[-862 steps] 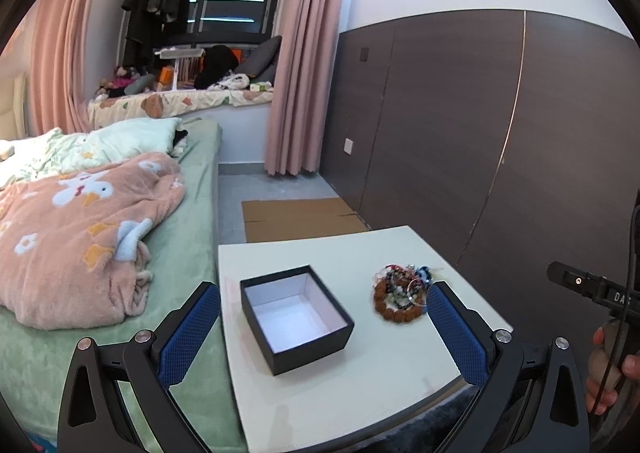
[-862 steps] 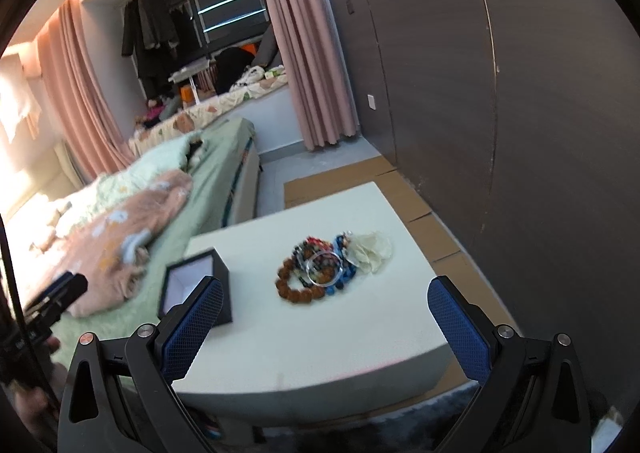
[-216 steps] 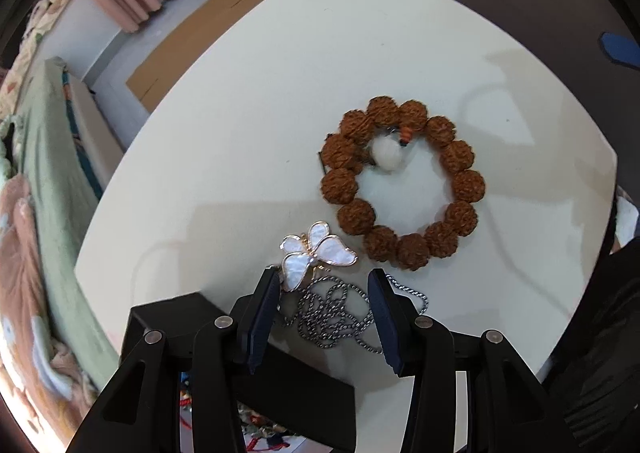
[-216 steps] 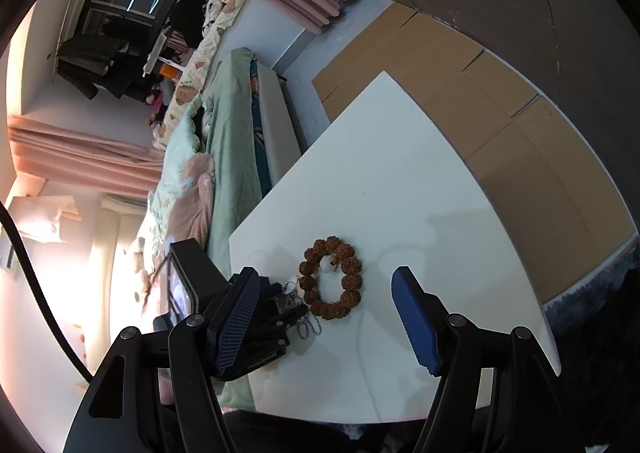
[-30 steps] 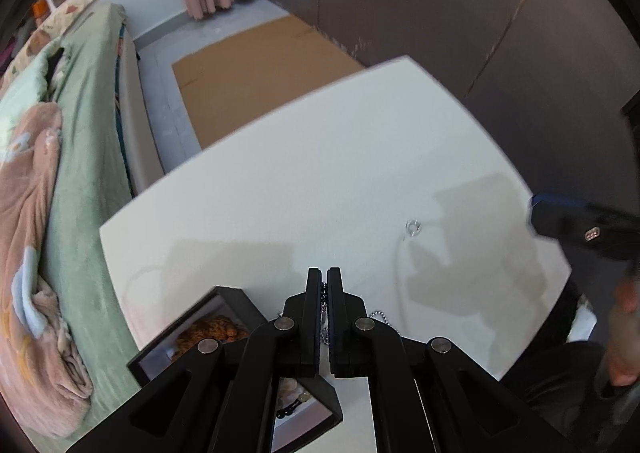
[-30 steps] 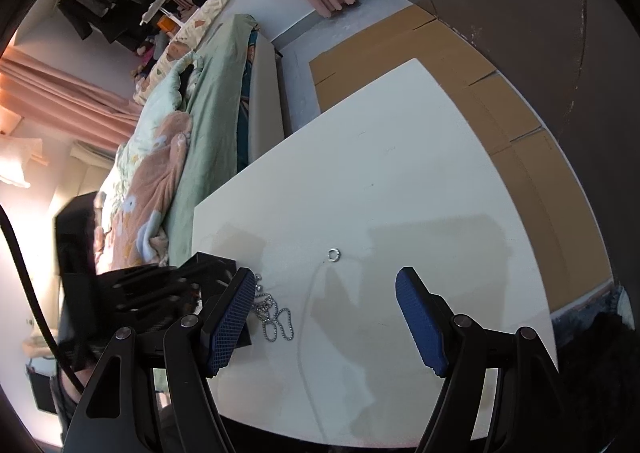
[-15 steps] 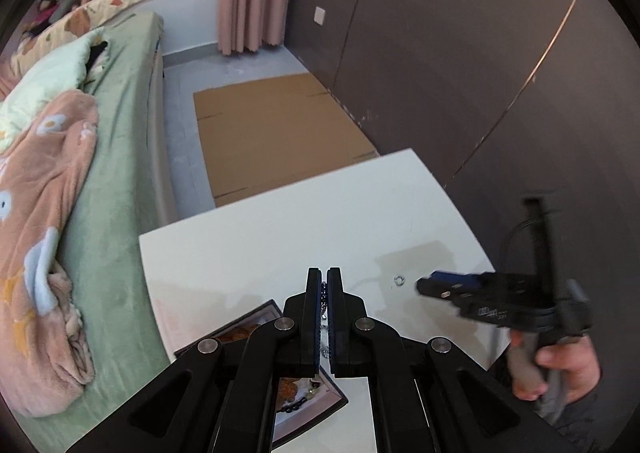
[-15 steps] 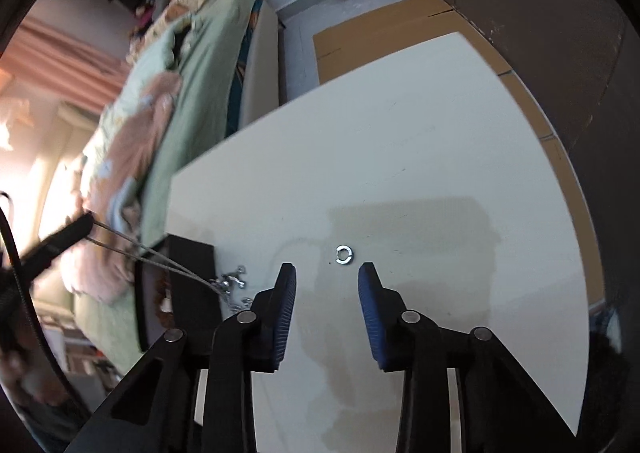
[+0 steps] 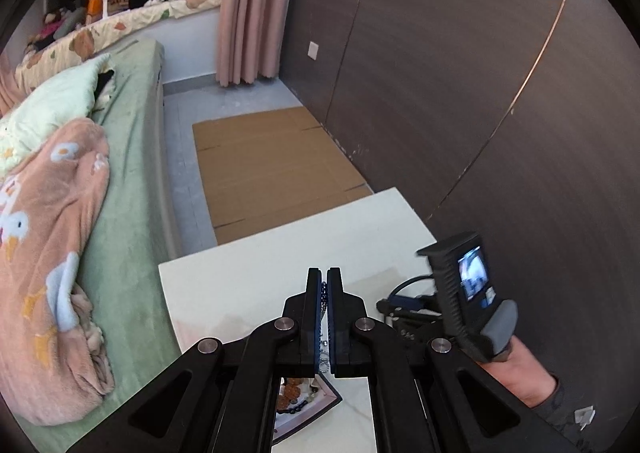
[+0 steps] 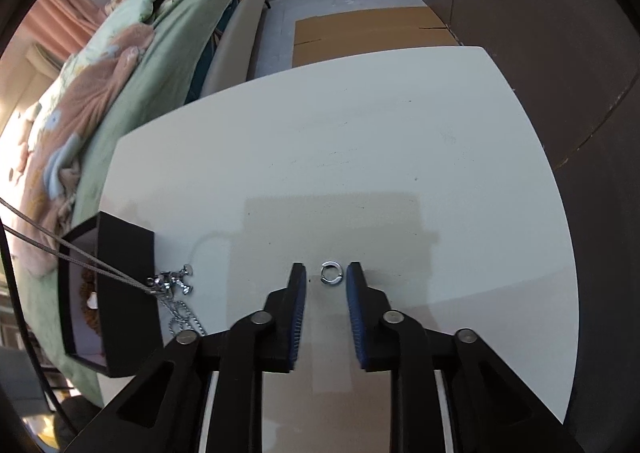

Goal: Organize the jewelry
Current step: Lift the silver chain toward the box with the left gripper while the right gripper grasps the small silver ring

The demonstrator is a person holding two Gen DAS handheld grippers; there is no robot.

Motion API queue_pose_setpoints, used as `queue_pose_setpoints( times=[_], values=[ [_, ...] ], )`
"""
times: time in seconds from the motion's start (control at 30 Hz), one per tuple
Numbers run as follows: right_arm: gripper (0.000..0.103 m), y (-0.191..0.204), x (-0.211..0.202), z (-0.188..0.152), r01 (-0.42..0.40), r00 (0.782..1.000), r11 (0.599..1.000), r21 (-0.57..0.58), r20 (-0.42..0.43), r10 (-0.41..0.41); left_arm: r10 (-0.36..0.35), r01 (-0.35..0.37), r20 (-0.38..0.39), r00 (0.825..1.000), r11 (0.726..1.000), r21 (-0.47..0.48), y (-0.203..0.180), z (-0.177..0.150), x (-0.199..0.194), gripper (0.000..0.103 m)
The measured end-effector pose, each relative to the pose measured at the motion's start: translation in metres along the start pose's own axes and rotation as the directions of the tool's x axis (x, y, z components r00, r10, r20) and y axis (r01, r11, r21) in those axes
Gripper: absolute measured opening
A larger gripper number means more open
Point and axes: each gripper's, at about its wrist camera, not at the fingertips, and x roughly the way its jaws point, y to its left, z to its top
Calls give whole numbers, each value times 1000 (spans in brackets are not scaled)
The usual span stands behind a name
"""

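Observation:
My left gripper (image 9: 324, 281) is shut on a silver chain necklace (image 9: 323, 317) that hangs between its pads, above the black jewelry box (image 9: 308, 401). In the right wrist view the chain (image 10: 176, 293) stretches taut from the upper left down to the table beside the box (image 10: 120, 293), which holds brown beads. My right gripper (image 10: 326, 277) is open, low over the white table (image 10: 360, 133), with a small silver ring (image 10: 331, 273) lying between its fingertips.
A bed with green sheet and pink blanket (image 9: 52, 213) runs along the table's left side. Flat cardboard (image 9: 264, 165) lies on the floor beyond the table. A dark wall panel (image 9: 480, 93) stands to the right. The right hand-held unit (image 9: 464, 301) is close to my left gripper.
My left gripper has lifted, drawing the chain up and taut over the box. My right gripper has moved down to the ring, which now sits between its narrowed fingers.

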Motion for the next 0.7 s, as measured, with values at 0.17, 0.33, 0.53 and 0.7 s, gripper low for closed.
queue_pose_setpoints(
  times=[0.17,0.33,0.53,0.7],
  values=[
    [17,9,1,2,82,997,995,-61,11,-82,9,-9,34,999,1000,-1,0,7,-16,2],
    [12,9,-3,-1,58,998,996,-68,1,-58,21,-20,74,997,1000,-6,-1,14,-37,2],
    [12,1,-36,-4,-50,997,999,-13,62,51,31,-30,138,990,999,-13,-4,19,-70,2],
    [11,0,-78,-15,-162,975,987,5,154,159,38,-36,191,981,999,-11,-9,24,-102,2]
  ],
)
